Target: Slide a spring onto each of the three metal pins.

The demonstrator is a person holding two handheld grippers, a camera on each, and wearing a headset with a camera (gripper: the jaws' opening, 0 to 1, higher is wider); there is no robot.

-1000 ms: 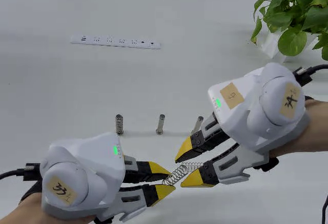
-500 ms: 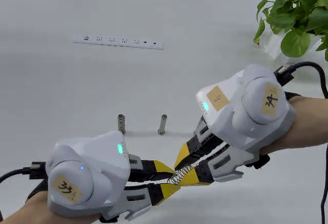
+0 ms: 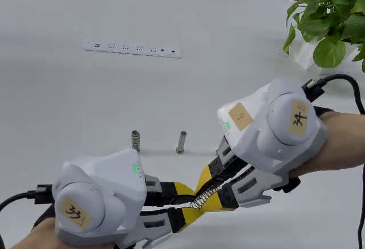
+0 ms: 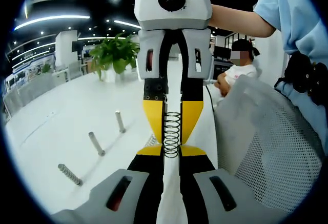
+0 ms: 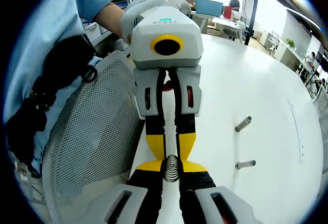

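White bench [image 3: 85,101]: L gripper [image 4: 171,150] and R gripper [image 5: 171,166] both pinch one spring [image 4: 172,127] between meeting tips. Prob light, squashy; hold end coils gently.

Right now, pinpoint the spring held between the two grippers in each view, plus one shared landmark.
Head view: spring, low centre.
Left gripper view: spring, centre, upright.
Right gripper view: spring, bottom centre.
Shared landmark: loaded pin, respectively left of centre, lower left, right.
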